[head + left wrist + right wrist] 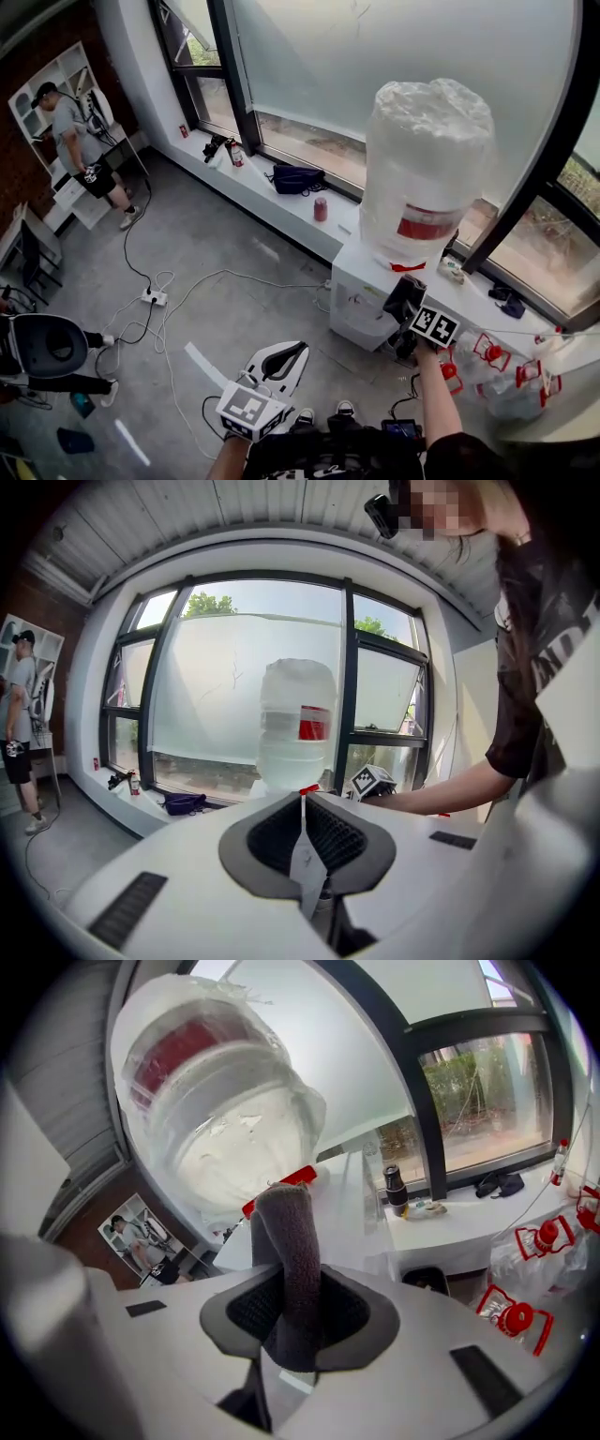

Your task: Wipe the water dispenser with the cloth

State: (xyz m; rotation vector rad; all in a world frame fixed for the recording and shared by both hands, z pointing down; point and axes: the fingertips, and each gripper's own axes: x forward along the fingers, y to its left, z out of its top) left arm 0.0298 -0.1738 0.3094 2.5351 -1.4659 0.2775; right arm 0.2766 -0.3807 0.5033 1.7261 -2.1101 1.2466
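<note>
The white water dispenser [359, 292] stands against the window ledge, carrying a large plastic-wrapped bottle [427, 169] with a red label. My right gripper [403, 304] is at the dispenser's right top edge, just under the bottle, shut on a dark grey cloth [289, 1260]. In the right gripper view the cloth sticks up between the jaws toward the bottle [220, 1119] and the dispenser's white top [349, 1211]. My left gripper [289, 356] hangs lower left, well short of the dispenser, shut with nothing in it. From there the bottle [296, 724] shows straight ahead.
A person [80, 141] stands by a white shelf at far left. Cables and a power strip [153, 297] lie on the grey floor. A black bag [296, 178] and a red can [321, 208] sit on the ledge. Bagged red-capped bottles [497, 361] lie at right.
</note>
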